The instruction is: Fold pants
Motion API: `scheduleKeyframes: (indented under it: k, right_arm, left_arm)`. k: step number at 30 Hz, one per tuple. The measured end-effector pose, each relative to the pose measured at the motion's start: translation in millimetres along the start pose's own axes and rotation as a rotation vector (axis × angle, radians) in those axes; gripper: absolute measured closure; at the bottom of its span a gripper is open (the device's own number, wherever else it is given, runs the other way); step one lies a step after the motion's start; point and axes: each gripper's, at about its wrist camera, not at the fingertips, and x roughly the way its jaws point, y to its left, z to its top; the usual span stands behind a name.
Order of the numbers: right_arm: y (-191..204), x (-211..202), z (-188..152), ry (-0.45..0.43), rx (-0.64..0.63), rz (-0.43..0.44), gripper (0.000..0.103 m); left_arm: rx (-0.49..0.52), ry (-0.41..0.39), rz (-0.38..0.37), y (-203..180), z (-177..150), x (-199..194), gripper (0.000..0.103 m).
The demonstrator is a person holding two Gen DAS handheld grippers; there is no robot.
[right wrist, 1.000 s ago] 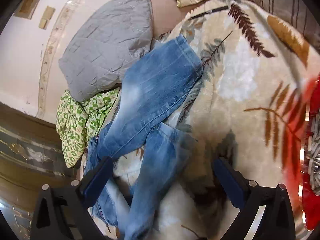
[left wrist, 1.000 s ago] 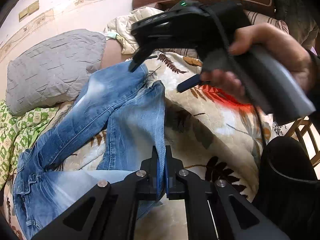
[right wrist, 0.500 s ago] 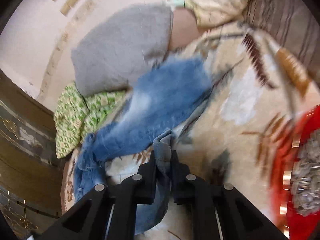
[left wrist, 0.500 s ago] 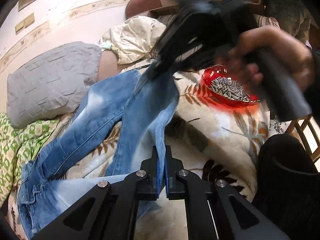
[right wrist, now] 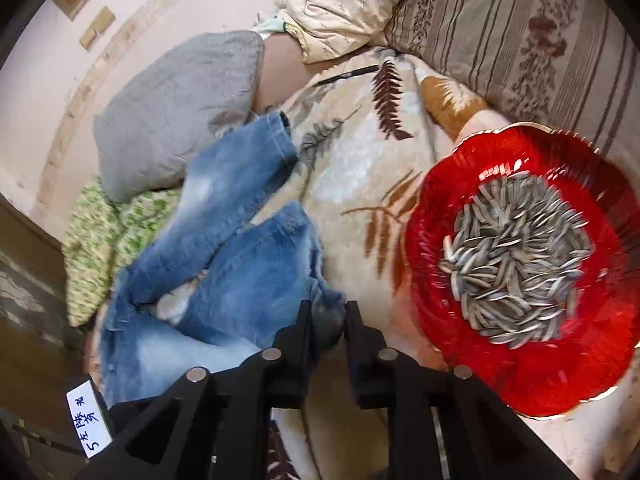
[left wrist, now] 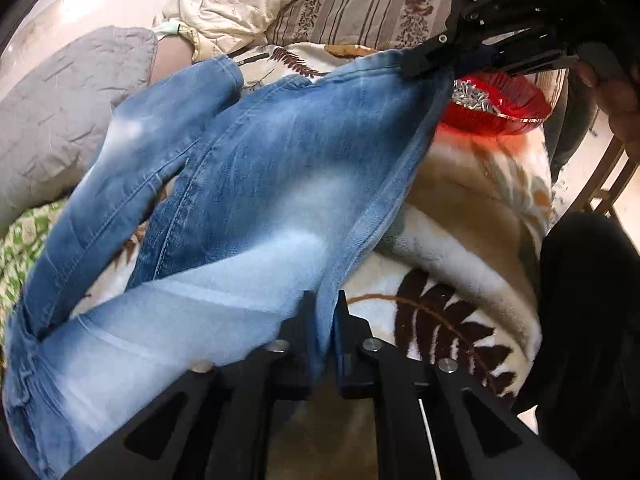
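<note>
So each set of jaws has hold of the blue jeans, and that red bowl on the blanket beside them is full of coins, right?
Not coins. The right wrist view shows the red bowl holding striped sunflower seeds. The rest holds: the jeans are between the jaws of both the left gripper and the right gripper, and the bowl sits on the leaf-patterned blanket.

- The left gripper (left wrist: 322, 312), its jaws opening, has a denim edge of the jeans (left wrist: 248, 184) between its fingers.
- The right gripper (left wrist: 436, 60) holds the far hem, lifted above the leaf-patterned blanket (left wrist: 460, 248).
- A red bowl (left wrist: 500, 108) of seeds sits behind that hem.
</note>
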Motion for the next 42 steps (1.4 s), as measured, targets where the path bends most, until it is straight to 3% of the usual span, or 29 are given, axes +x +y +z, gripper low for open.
scheduleKeyframes:
  k: [2, 3, 4, 7, 10, 13, 18, 22, 26, 28, 32, 36, 42]
  right_arm:
    - [9.9, -9.1, 3.9, -0.025, -0.046, -0.032, 0.044]
    - [12.0, -15.2, 5.0, -0.047, -0.059, -0.029, 0.015]
    - [15.4, -24.1, 6.5, -0.084, -0.069, -0.03, 0.008]
    - [29.5, -46.5, 13.3, -0.16, -0.129, -0.031, 0.008]
    - [49.6, -52.4, 25.2, -0.164, -0.169, 0.018, 0.008]
    - [82.0, -47.2, 35.9, -0.156, -0.244, 0.049, 0.008]
    - [167.5, -12.8, 46.8, -0.087, -0.424, 0.123, 0.008]
    - [249.9, 28.1, 42.0, -0.017, -0.56, 0.183, 0.008]
    - [321.4, 71.6, 30.6, 0.071, -0.656, 0.24, 0.008]
    - [360.2, 98.9, 22.7, 0.13, -0.692, 0.264, 0.008]
    - [414.0, 146.4, 10.2, 0.2, -0.741, 0.254, 0.008]
    - [456.0, 190.1, 3.0, 0.244, -0.772, 0.213, 0.008]
    - [512.9, 258.9, -2.9, 0.285, -0.848, 0.07, 0.008]
  left_arm:
    - [-0.055, 0.004, 0.017, 4.6, -0.4, -6.7, 0.011]
    - [-0.08, -0.022, 0.025, 6.5, -1.6, -14.4, 0.007]
    - [-0.107, -0.076, 0.017, 9.8, -4.0, -28.1, 0.007]
    - [-0.164, -0.127, 0.032, 22.8, -12.9, -54.9, 0.007]
    - [-0.272, -0.196, 0.07, 47.6, -30.8, -89.2, 0.007]
    - [-0.453, -0.255, 0.132, 89.2, -68.2, -122.3, 0.006]
    - [-0.758, -0.285, 0.277, 154.7, -151.3, -158.9, 0.003]
    - [-0.953, -0.286, 0.387, 186.4, -217.2, -177.5, 0.003]
    - [-1.167, -0.302, 0.425, 207.3, -282.2, -185.9, 0.0]
    - [-1.228, -0.285, 0.424, 214.7, -296.6, -175.9, 0.0]
    - [-1.262, -0.269, 0.384, 221.8, -305.7, -157.0, 0.0]
    - [-1.21, -0.298, 0.367, 229.5, -283.0, -138.3, 0.0]
    - [-1.073, -0.269, 0.459, 215.2, -265.1, -123.4, 0.0]
